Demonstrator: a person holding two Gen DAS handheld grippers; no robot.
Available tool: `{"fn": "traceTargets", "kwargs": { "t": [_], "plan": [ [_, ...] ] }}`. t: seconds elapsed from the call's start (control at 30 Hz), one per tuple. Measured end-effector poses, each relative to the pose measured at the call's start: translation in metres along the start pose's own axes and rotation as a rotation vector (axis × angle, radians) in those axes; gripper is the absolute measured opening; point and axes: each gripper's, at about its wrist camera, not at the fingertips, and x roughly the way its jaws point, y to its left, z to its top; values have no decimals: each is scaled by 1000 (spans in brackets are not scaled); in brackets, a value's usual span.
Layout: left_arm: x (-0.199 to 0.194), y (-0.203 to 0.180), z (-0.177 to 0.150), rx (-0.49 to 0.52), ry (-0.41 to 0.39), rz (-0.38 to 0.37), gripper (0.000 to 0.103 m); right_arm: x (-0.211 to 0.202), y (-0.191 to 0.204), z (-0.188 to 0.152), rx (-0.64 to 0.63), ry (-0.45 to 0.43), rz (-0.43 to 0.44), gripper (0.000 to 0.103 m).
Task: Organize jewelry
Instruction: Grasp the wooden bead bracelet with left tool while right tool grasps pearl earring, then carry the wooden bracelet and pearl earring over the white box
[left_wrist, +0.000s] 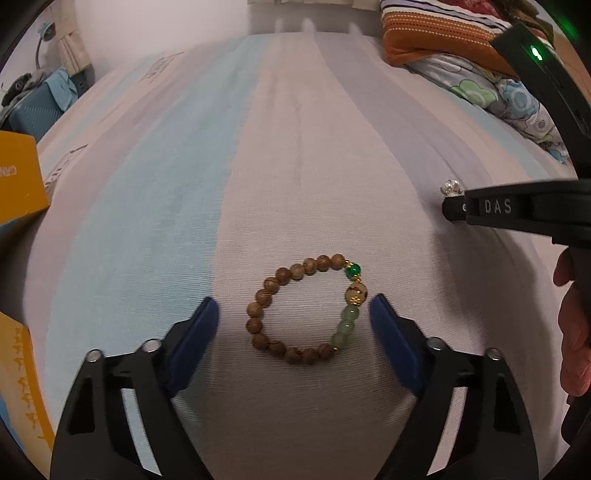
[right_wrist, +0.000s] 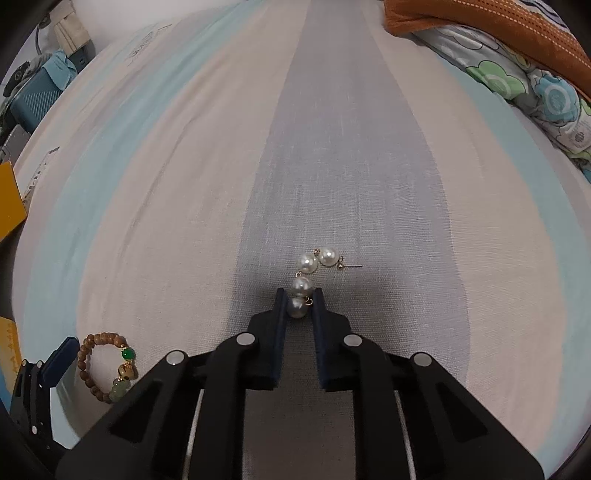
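Note:
A bracelet of brown wooden and green beads (left_wrist: 306, 308) lies flat on the striped bed sheet (left_wrist: 280, 155). My left gripper (left_wrist: 293, 310) is open, its blue pads on either side of the bracelet, not touching it. A pearl drop earring (right_wrist: 308, 275) with a gold post lies on the sheet. My right gripper (right_wrist: 300, 301) is shut on the earring's nearest pearl. The bracelet also shows in the right wrist view (right_wrist: 107, 365) at lower left, and the right gripper shows in the left wrist view (left_wrist: 448, 210), with pearls (left_wrist: 451, 186) at its tip.
An orange box (left_wrist: 18, 177) stands at the left edge, with another orange piece (left_wrist: 22, 376) below it. Folded orange and floral bedding (left_wrist: 461, 70) lies at the far right. A blue suitcase (right_wrist: 35, 98) stands beyond the bed's left side.

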Motion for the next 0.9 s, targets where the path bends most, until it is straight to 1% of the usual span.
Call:
{"fn": "traceTargets", "kwargs": {
  "t": [0.03,0.07,0.1,0.13,0.2,0.23,0.4,0.67,0.9],
  "plan": [
    [-1,3,1,-10,1,-6,65,-1,1,0,-2,-1,-2,13],
    [-1,5,1,-15,1,-10,60,-1,2,0,-4,-3,-5,13],
    [-2,7,2,-18,2,-13,49,-2,4,-2,-5,-5,-7,13],
    [-3,8,2,-15,1,-20,36,-3,5,-2,-7,-6,-8,13],
    [-5,11,3,-19,3,-35,14,-3,3,-1,-5,-8,-5,13],
    [-6,12,4,-23,4,-41,9,-3,1,0,-3,-8,-2,13],
    [-10,14,5,-35,14,-62,9,-8,-2,1,6,-16,15,13],
    [-22,13,10,-50,3,-88,9,-17,-8,1,22,-37,14,13],
    [-26,16,9,-63,7,-78,9,-30,-7,-3,29,-59,-1,13]
  ]
}}
